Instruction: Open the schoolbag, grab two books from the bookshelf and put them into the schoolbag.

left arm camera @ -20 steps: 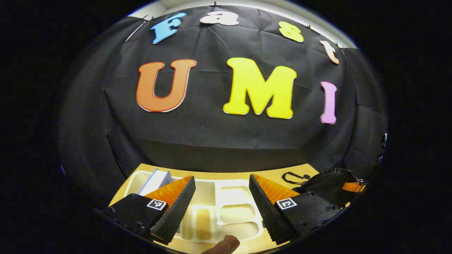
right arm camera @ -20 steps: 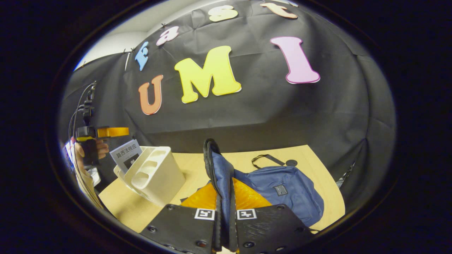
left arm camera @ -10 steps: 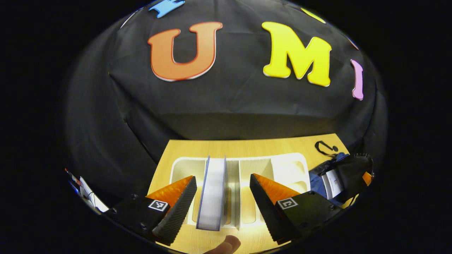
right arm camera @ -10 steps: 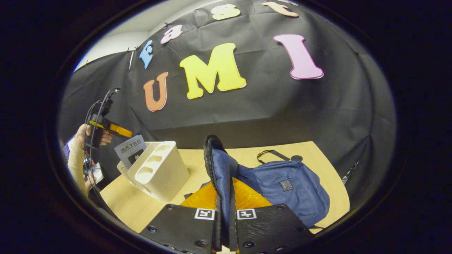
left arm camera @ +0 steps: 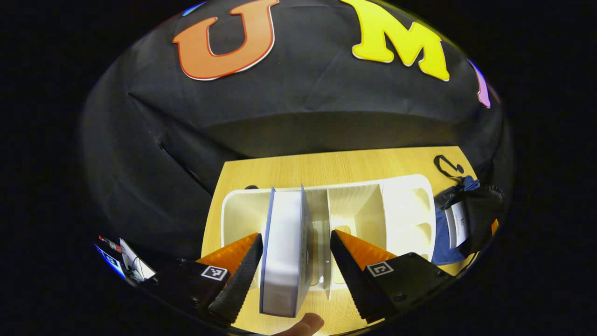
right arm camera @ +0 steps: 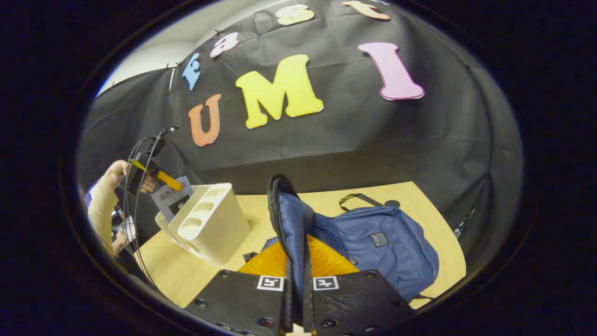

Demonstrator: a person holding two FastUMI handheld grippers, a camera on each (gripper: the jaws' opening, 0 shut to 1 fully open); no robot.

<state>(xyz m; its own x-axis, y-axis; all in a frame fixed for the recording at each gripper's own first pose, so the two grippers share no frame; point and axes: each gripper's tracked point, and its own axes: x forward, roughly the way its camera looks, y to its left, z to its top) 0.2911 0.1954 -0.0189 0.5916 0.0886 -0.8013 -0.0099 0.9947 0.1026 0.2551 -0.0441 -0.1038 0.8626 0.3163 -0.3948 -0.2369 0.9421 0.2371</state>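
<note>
Left tongs (left arm camera: 294, 261): wide open, fingers straddling a book, one each side, neither finger touching it; seen again far off at the left of the right gripper view (right arm camera: 175, 186), held up in a hand (right arm camera: 122, 173), tilted down over the bookshelf.
Book (left arm camera: 283, 247): upright in the bookshelf, page edge facing the left camera, standing in the slot second from the left; cover seen in the right gripper view (right arm camera: 171, 201), poking up behind the shelf's near end.
Bookshelf (left arm camera: 354, 205): cream plastic rack on the bench, divided into several compartments, the right-hand ones bare; in the right gripper view (right arm camera: 212, 224) sitting left of the schoolbag, apart from it.
Right tongs (right arm camera: 296, 280): clamped tight on a fold of the schoolbag's opening edge, zip band pinched between both fingers and lifted upright.
Schoolbag (right arm camera: 387, 247): blue, lying on the bench right of the bookshelf, flap pulled up by the right tongs; at the right edge of the left gripper view (left arm camera: 454, 224), something white showing inside the mouth, cannot tell what.
Bench (right arm camera: 177, 270): light wood, carrying rack and bag.
Fingertip (left arm camera: 305, 323): just poking in at the bottom of the left gripper view.
</note>
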